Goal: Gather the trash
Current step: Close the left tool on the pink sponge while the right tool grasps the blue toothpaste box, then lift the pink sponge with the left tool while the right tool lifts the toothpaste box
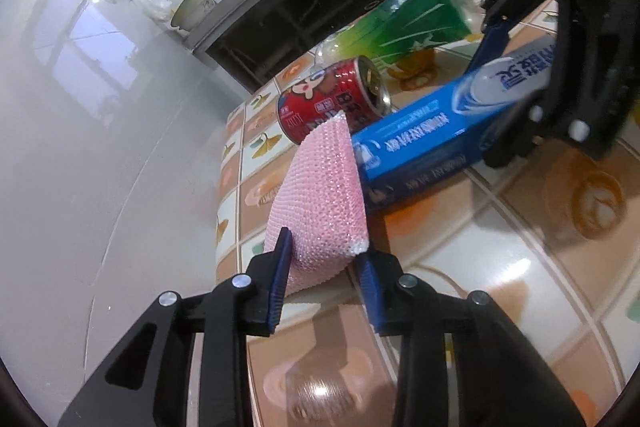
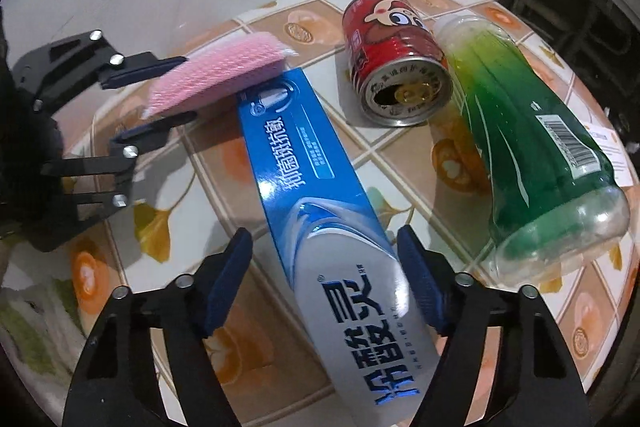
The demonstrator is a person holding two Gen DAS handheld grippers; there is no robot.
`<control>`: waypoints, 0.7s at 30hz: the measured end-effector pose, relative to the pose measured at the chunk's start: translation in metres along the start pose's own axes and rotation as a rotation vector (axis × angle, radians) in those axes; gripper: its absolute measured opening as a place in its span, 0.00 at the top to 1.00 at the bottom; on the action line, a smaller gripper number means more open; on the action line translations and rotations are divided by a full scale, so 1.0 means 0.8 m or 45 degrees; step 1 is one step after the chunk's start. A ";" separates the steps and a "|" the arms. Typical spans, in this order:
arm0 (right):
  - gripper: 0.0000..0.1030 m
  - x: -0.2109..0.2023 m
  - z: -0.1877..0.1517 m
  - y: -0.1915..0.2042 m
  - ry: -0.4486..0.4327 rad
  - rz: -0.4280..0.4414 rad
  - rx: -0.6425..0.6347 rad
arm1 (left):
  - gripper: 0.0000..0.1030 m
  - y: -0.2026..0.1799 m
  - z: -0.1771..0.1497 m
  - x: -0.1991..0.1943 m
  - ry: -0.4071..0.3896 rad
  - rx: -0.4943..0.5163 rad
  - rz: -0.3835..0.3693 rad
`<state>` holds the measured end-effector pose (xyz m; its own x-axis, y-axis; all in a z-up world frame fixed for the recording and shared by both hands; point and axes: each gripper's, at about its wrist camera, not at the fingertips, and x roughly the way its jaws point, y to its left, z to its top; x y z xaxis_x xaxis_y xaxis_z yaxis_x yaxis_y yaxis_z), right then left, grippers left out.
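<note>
Pink scrubber (image 1: pixel 320 203) pinched at its near end by the left tool (image 1: pixel 324 267), lying on the counter (image 1: pixel 500 267); right tool (image 2: pixel 324 275) part-open astride the toothpaste box (image 2: pixel 320 187), pads not pressing. Risk: lifting now could knock the touching box skew, spoiling that grip.

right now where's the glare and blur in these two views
Left wrist view: window glare washes the white wall and glossy tablecloth; the foreground near the tongs is smeared. Right wrist view: sharper, with strong fisheye bending, sheen on the toothpaste box and a highlight on the green bottle.
</note>
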<state>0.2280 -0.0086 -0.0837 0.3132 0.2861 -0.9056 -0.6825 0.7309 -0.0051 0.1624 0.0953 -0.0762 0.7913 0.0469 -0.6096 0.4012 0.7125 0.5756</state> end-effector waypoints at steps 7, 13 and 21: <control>0.48 -0.016 -0.029 0.011 0.001 -0.024 0.009 | 0.70 -0.001 -0.003 -0.037 0.073 -0.103 -0.130; 0.51 -0.049 -0.091 0.011 0.005 -0.070 0.131 | 0.68 -0.006 0.006 -0.067 0.127 -0.266 -0.341; 0.51 -0.105 -0.194 -0.002 0.011 -0.201 0.431 | 0.52 -0.029 0.025 -0.079 0.164 -0.524 -0.700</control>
<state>0.1006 -0.1296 -0.0736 0.3904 0.1494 -0.9084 -0.3687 0.9295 -0.0056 0.1121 0.0615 -0.0402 0.4522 -0.3321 -0.8278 0.5003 0.8628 -0.0729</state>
